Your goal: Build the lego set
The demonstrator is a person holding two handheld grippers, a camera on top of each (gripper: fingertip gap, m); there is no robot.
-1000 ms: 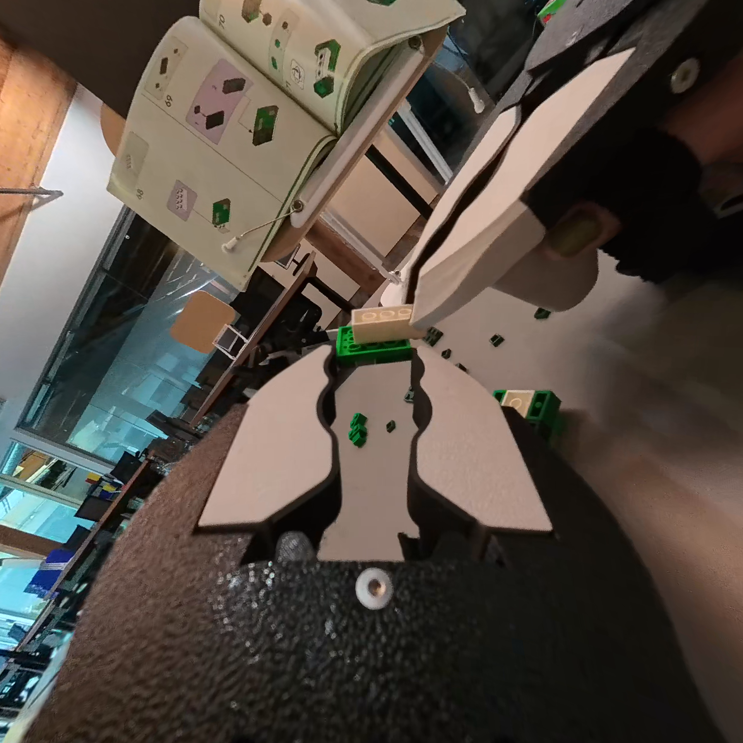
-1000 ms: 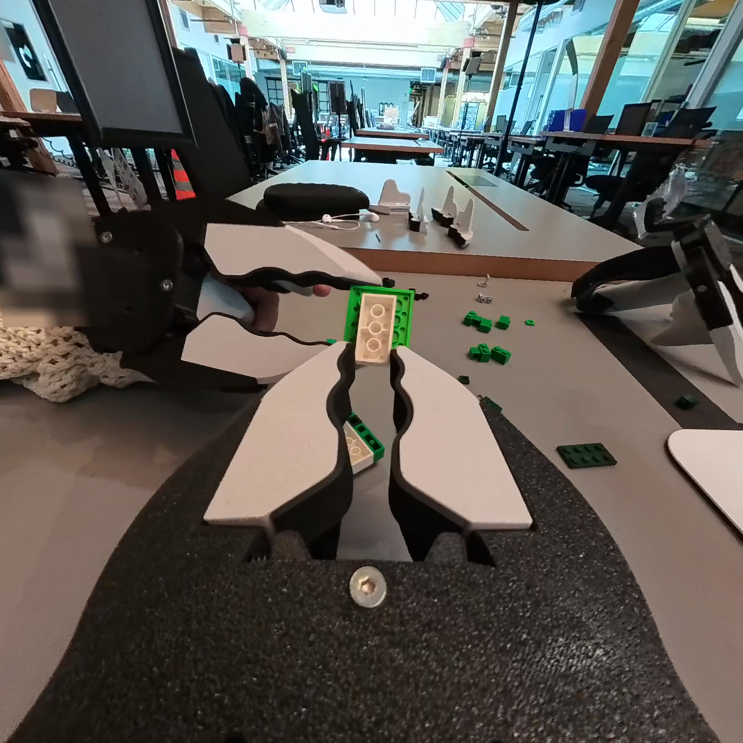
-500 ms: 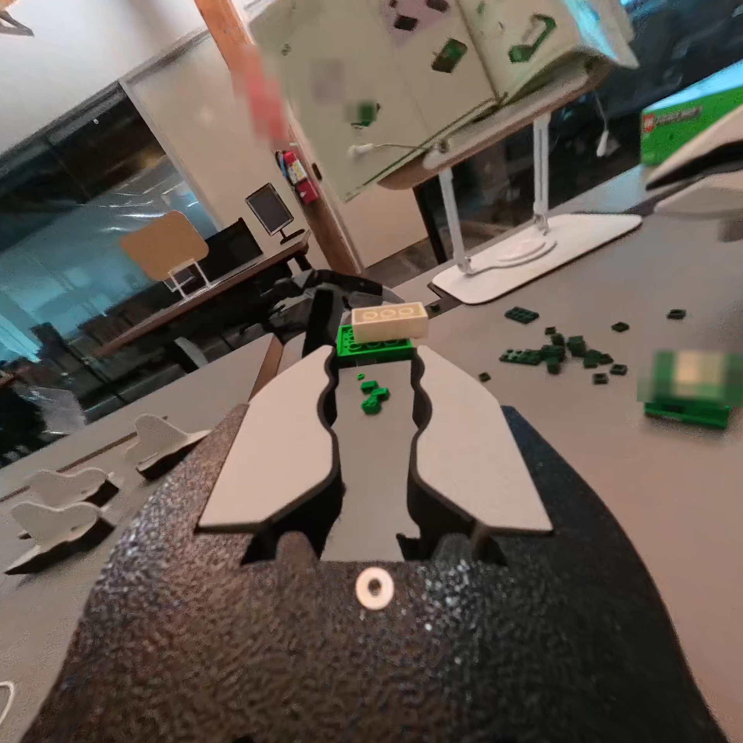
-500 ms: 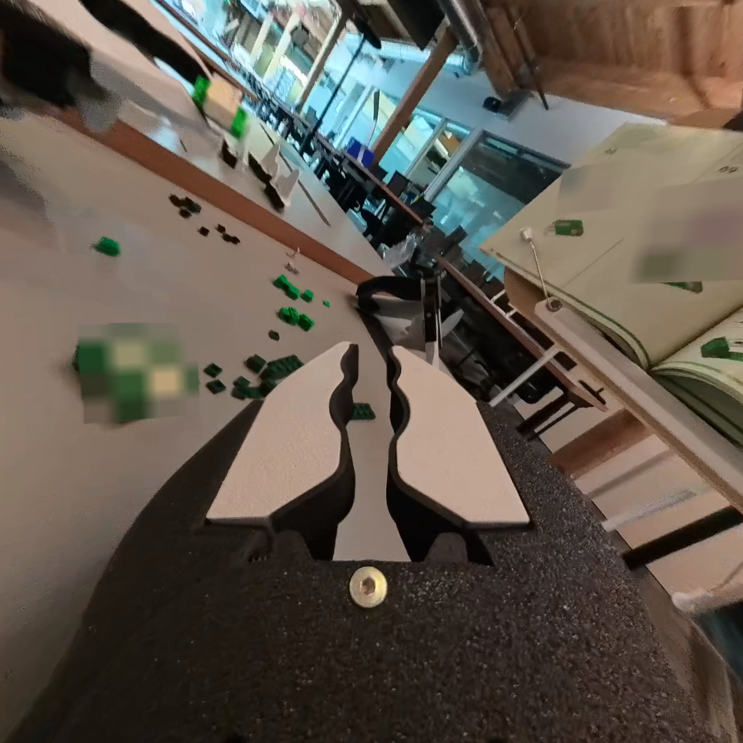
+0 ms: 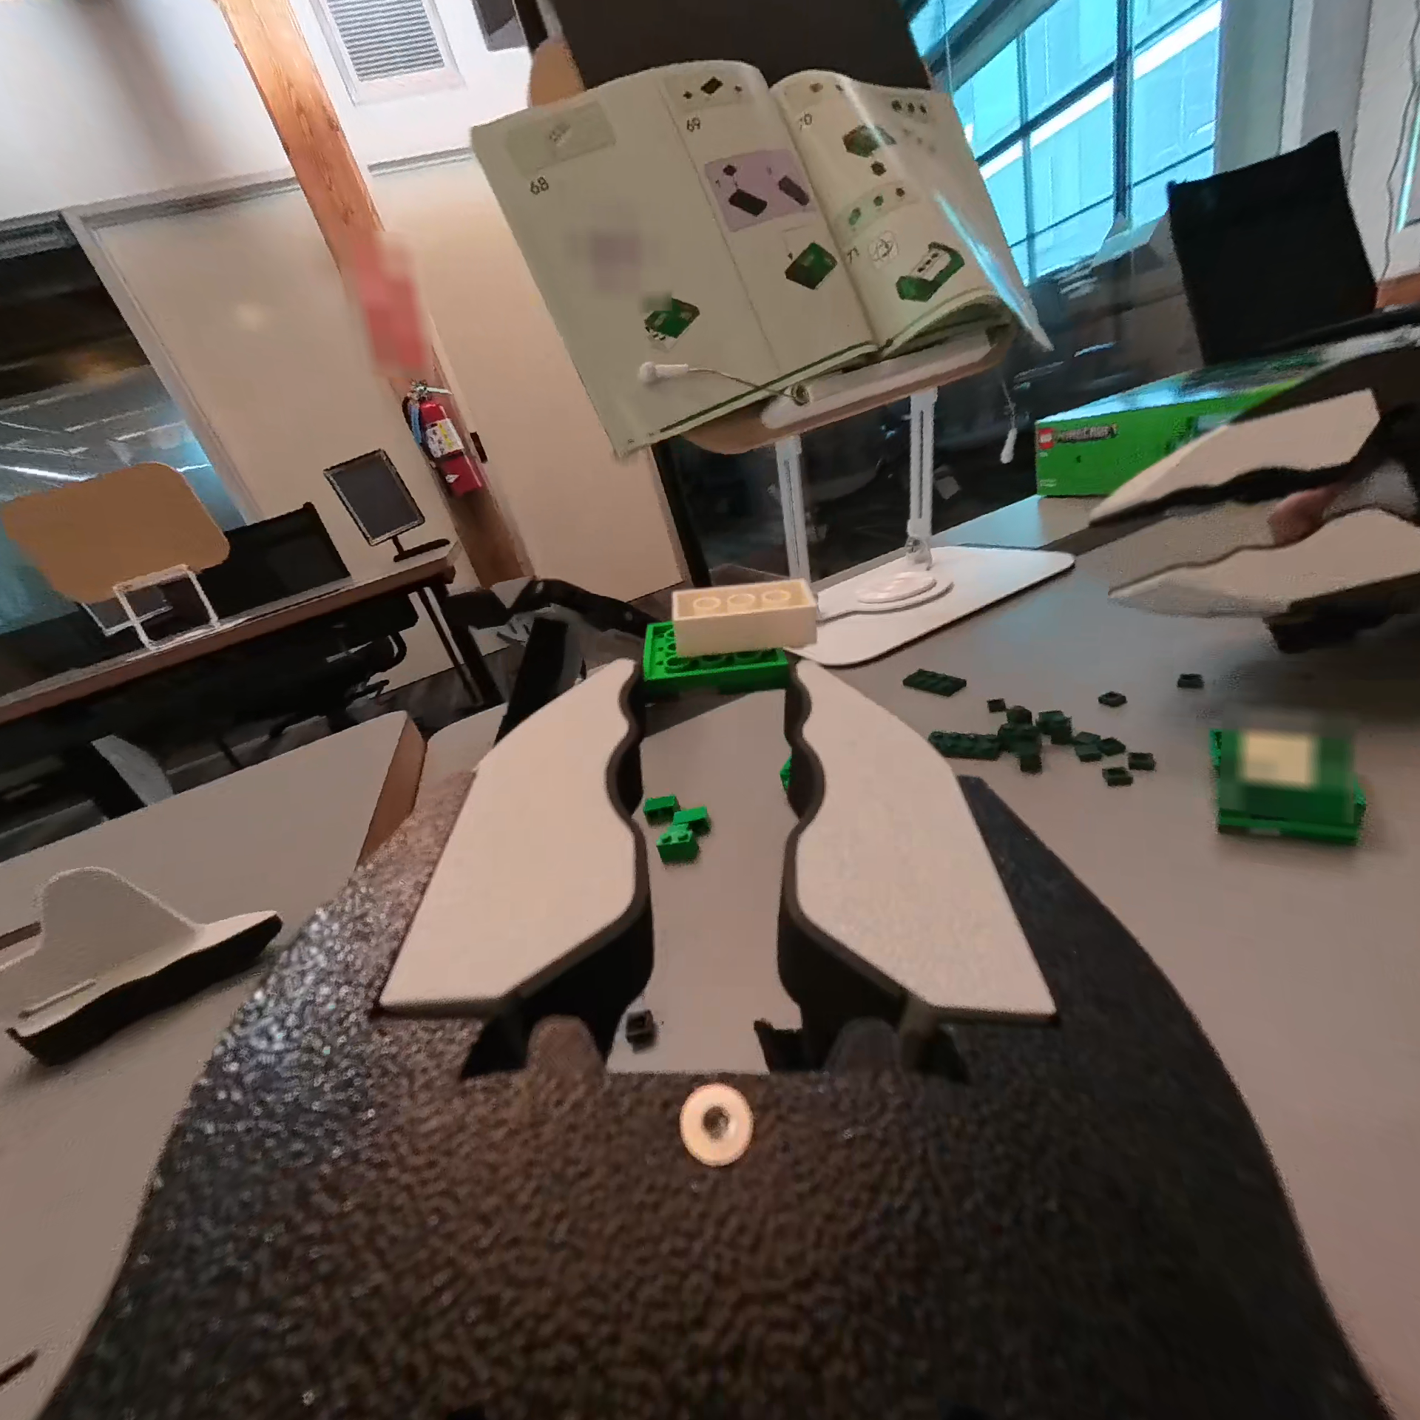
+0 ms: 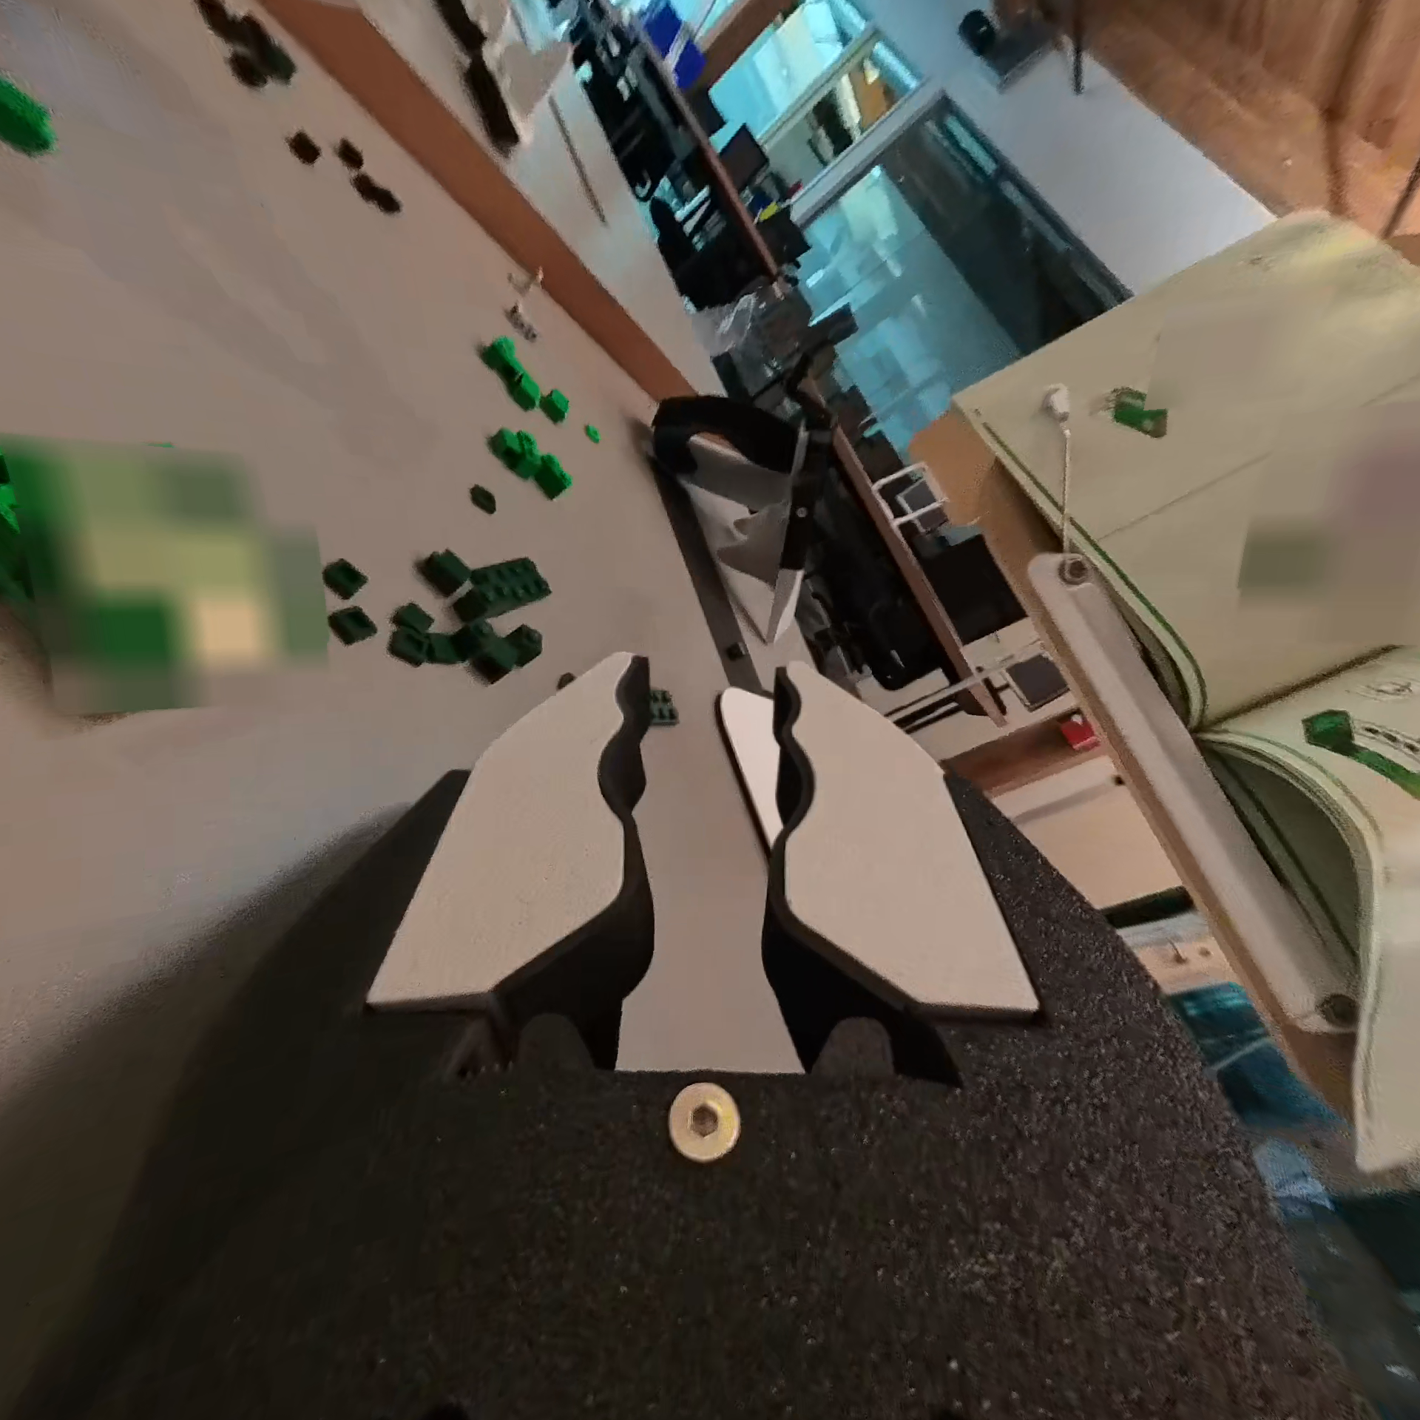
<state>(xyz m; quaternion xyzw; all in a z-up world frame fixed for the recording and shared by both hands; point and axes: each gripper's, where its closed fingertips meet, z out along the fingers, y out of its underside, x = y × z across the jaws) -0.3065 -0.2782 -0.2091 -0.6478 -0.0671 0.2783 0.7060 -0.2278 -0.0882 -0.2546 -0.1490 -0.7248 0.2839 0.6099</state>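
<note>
Left tongs (image 5: 714,676) clench a studded green plate (image 5: 714,670) topped by a cream brick (image 5: 744,617); right tongs (image 6: 707,684) parted, empty, above the matte worktop (image 6: 192,768).

A mosaic patch covers the green build (image 5: 1285,784) on the table, so its top can't be made out. The right gripper (image 5: 1260,530) runs off the frame's right edge, blurred. In the right wrist view the instruction book (image 6: 1268,538) is cut by the edge and partly mosaicked, and the far bricks (image 6: 338,165) smear into dark blobs.
</note>
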